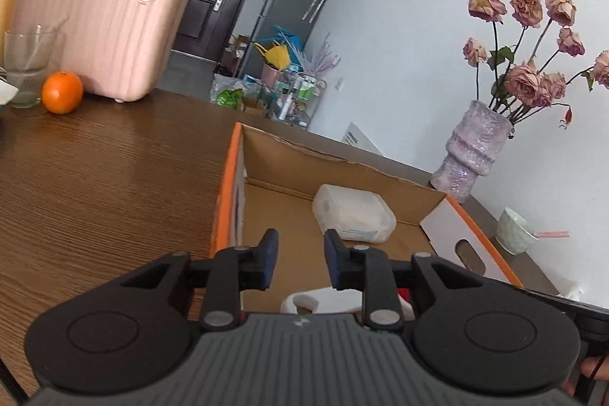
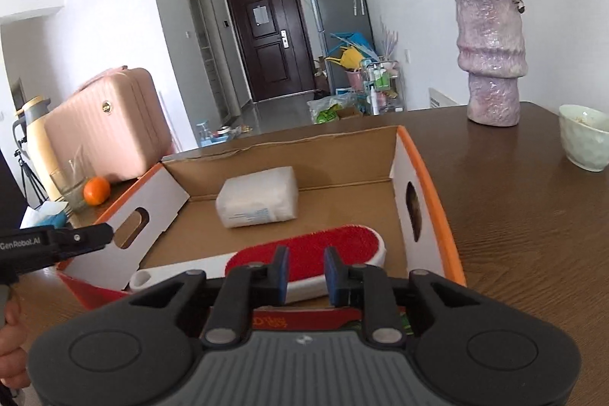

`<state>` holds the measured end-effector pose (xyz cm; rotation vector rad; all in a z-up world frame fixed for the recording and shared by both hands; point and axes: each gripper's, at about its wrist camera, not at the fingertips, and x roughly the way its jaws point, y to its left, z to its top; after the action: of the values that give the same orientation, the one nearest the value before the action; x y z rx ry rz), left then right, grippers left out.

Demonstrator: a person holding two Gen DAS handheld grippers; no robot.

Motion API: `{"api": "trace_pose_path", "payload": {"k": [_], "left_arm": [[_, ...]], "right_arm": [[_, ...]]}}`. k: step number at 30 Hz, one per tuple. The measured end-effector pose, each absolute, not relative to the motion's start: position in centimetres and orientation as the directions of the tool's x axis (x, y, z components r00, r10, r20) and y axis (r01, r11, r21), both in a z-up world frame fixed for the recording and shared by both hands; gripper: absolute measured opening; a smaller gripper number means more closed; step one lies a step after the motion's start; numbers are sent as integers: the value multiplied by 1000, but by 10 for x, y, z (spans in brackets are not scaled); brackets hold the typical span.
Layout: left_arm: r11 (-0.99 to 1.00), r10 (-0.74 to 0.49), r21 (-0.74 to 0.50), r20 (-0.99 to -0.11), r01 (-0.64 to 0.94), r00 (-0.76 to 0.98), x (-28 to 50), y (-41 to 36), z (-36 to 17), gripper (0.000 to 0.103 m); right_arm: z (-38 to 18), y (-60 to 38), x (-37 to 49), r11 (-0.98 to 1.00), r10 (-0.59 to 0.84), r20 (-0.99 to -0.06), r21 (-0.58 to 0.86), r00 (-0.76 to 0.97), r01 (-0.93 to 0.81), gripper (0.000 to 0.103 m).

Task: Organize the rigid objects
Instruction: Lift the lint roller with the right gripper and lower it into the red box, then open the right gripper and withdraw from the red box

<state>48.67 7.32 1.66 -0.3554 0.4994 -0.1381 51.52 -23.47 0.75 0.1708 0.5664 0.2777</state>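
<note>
The red-and-white brush (image 2: pixel 304 253) lies flat in the cardboard box (image 2: pixel 434 200), just beyond and below the right gripper (image 2: pixel 305 276), whose narrow-set jaws hold nothing. A white packet (image 2: pixel 259 196) rests farther back. The left gripper (image 1: pixel 300 259), jaws slightly apart and empty, tilts down over the box's near edge.
</note>
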Motion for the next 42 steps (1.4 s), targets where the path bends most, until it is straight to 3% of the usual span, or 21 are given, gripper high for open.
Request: {"api": "trace_pose_path", "payload": {"k": [3, 8, 10, 13, 15, 19, 21, 23, 25, 34, 42], "left_arm": [[928, -222, -368, -442, 50, 869, 476, 76, 23, 29], [954, -197, -290, -426, 73, 883, 445, 68, 44, 44], [964, -190, -249, -416, 90, 889, 428, 63, 54, 56], [982, -139, -168, -380, 80, 914, 397, 55, 66, 73], [992, -101, -105, -337, 69, 936, 374, 48, 72, 79], [998, -56, -24, -231, 52, 971, 331, 37, 79, 103], [998, -68, -18, -207, 66, 976, 316, 34, 79, 103], [998, -57, -3, -176, 57, 983, 302, 31, 79, 103], [999, -39, 8, -132, 40, 991, 288, 28, 79, 103], [999, -45, 17, -112, 47, 993, 241, 23, 78, 103], [999, 15, -44, -159, -23, 987, 179, 43, 61, 103]], "right_arm": [[15, -239, 508, 950, 300, -499, 231, 813, -209, 22], [34, -246, 485, 953, 295, -463, 206, 836, -222, 33], [43, -251, 471, 954, 291, -442, 197, 848, -224, 37], [55, -255, 446, 959, 278, -394, 169, 876, -228, 53], [62, -257, 426, 964, 262, -353, 138, 898, -227, 74], [67, -256, 384, 977, 211, -227, 31, 951, -210, 91], [65, -254, 362, 978, 201, -145, -21, 969, -207, 103], [62, -254, 341, 979, 189, -53, -60, 980, -192, 103], [59, -252, 326, 982, 174, -17, -77, 985, -175, 103], [58, -265, 277, 983, 184, 1, -15, 983, -184, 103], [36, -271, 242, 983, 181, -67, 24, 981, -180, 103]]}}
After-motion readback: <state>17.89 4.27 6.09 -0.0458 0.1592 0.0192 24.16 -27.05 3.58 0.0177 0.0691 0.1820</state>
